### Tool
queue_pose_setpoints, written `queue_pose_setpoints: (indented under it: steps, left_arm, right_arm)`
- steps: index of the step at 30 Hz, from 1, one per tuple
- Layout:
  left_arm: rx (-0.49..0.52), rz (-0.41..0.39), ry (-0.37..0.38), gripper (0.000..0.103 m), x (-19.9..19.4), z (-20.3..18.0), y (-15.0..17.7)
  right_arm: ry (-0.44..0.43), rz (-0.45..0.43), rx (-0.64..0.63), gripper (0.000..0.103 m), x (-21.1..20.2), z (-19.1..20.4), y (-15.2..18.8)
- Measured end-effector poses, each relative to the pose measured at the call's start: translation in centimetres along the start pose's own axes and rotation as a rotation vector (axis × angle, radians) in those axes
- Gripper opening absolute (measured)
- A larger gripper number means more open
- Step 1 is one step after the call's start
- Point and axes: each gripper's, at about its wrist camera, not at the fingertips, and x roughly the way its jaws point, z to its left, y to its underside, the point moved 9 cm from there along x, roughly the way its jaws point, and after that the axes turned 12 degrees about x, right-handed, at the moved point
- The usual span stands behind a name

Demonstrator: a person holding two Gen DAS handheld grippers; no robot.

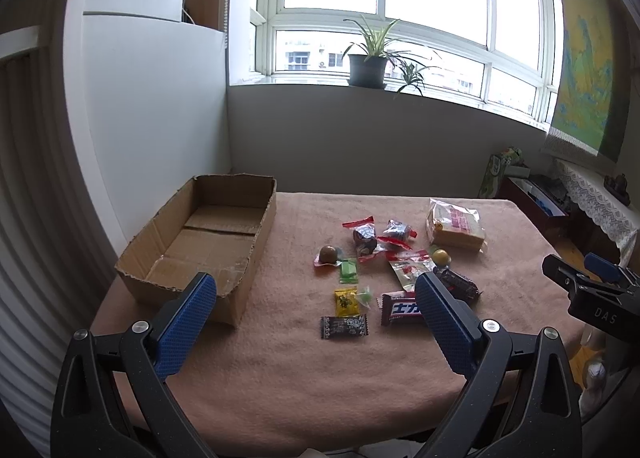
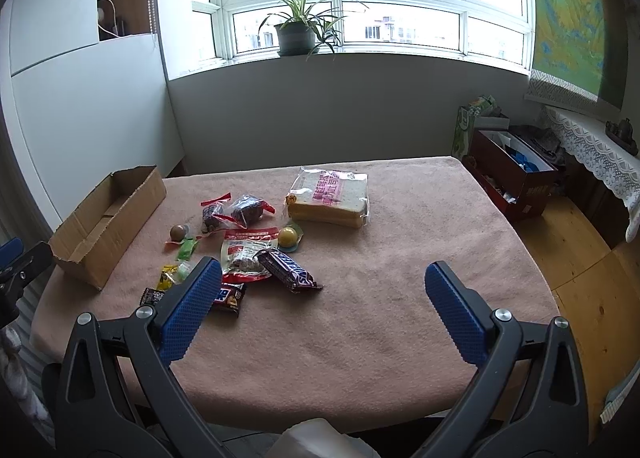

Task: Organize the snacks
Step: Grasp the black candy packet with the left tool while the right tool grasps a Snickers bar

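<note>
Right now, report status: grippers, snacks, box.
Left gripper open, empty. Right gripper open, empty. Snacks loose on cloth; cardboard box empty. Nothing blocking.

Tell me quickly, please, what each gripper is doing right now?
Left gripper: open, holding nothing, above the table's near edge.
Right gripper: open, holding nothing, above the cloth.

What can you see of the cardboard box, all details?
The cardboard box is a long, shallow, open-topped tray of plain brown corrugated board. Its top edges look roughly cut and ragged, and the bottom flaps show seams with clear tape. Nothing lies inside it. It sits flat at the left side of the table on the pink cloth, apart from the snacks. Neither set of tongs touches it.
</note>
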Motion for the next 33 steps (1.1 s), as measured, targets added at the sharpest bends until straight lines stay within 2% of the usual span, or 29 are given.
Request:
queue_pose_setpoints:
  steps: [7,13,17,20,26,30,33]
  left_arm:
    - [-0.011,0.029,0.006,0.1,1.1,0.5,1.1]
    - [-0.016,0.071,0.036,0.099,2.4,0.4,2.4]
    - [-0.017,0.103,0.069,0.098,3.5,-0.3,3.5]
    - [-0.011,0.129,0.104,0.097,4.3,-1.1,4.2]
    - [0.023,0.178,0.172,0.089,6.2,-3.0,5.1]
    - [0.029,0.228,0.179,0.087,8.3,-3.3,6.1]
    - [0.022,0.252,0.18,0.084,9.5,-3.3,6.7]
  right_arm:
    - [0.0,0.029,0.013,0.103,1.3,-0.8,0.4]
    - [-0.037,0.082,-0.002,0.103,3.3,-0.7,1.2]
    - [-0.059,0.127,-0.03,0.093,5.1,-0.4,2.0]
    - [-0.076,0.171,-0.035,0.092,6.4,-0.5,2.6]
    - [-0.114,0.248,-0.046,0.088,8.9,-0.3,3.4]
    - [-0.147,0.29,-0.046,0.087,10.7,0.1,3.6]
    - [-0.174,0.328,-0.048,0.082,12.2,0.6,3.9]
